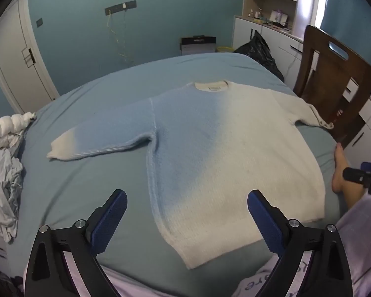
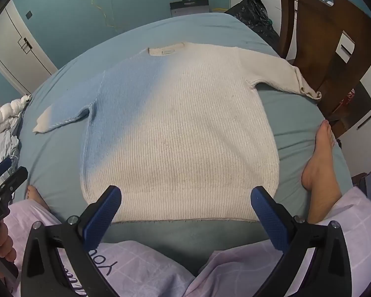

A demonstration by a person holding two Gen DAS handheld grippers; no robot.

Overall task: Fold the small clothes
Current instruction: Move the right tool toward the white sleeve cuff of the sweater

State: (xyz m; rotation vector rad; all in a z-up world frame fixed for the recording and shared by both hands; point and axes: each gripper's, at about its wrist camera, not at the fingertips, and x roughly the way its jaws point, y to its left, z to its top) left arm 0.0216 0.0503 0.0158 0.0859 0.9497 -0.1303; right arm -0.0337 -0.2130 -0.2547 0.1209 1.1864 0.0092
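A knit sweater (image 1: 210, 148), light blue fading to cream, lies flat and spread on the blue bed (image 1: 86, 198), collar at the far end, both sleeves out to the sides. It also shows in the right wrist view (image 2: 180, 128). My left gripper (image 1: 186, 220) is open and empty, hovering above the sweater's near left hem. My right gripper (image 2: 185, 212) is open and empty, hovering above the middle of the bottom hem. The left gripper also shows at the left edge of the right wrist view (image 2: 5, 180).
A wooden chair (image 1: 334, 86) stands at the bed's right side by the right sleeve cuff. Crumpled clothes (image 1: 5, 173) lie at the bed's left edge. The person's bare foot (image 2: 319, 158) rests right of the sweater. A black bag (image 1: 257, 49) sits beyond the bed.
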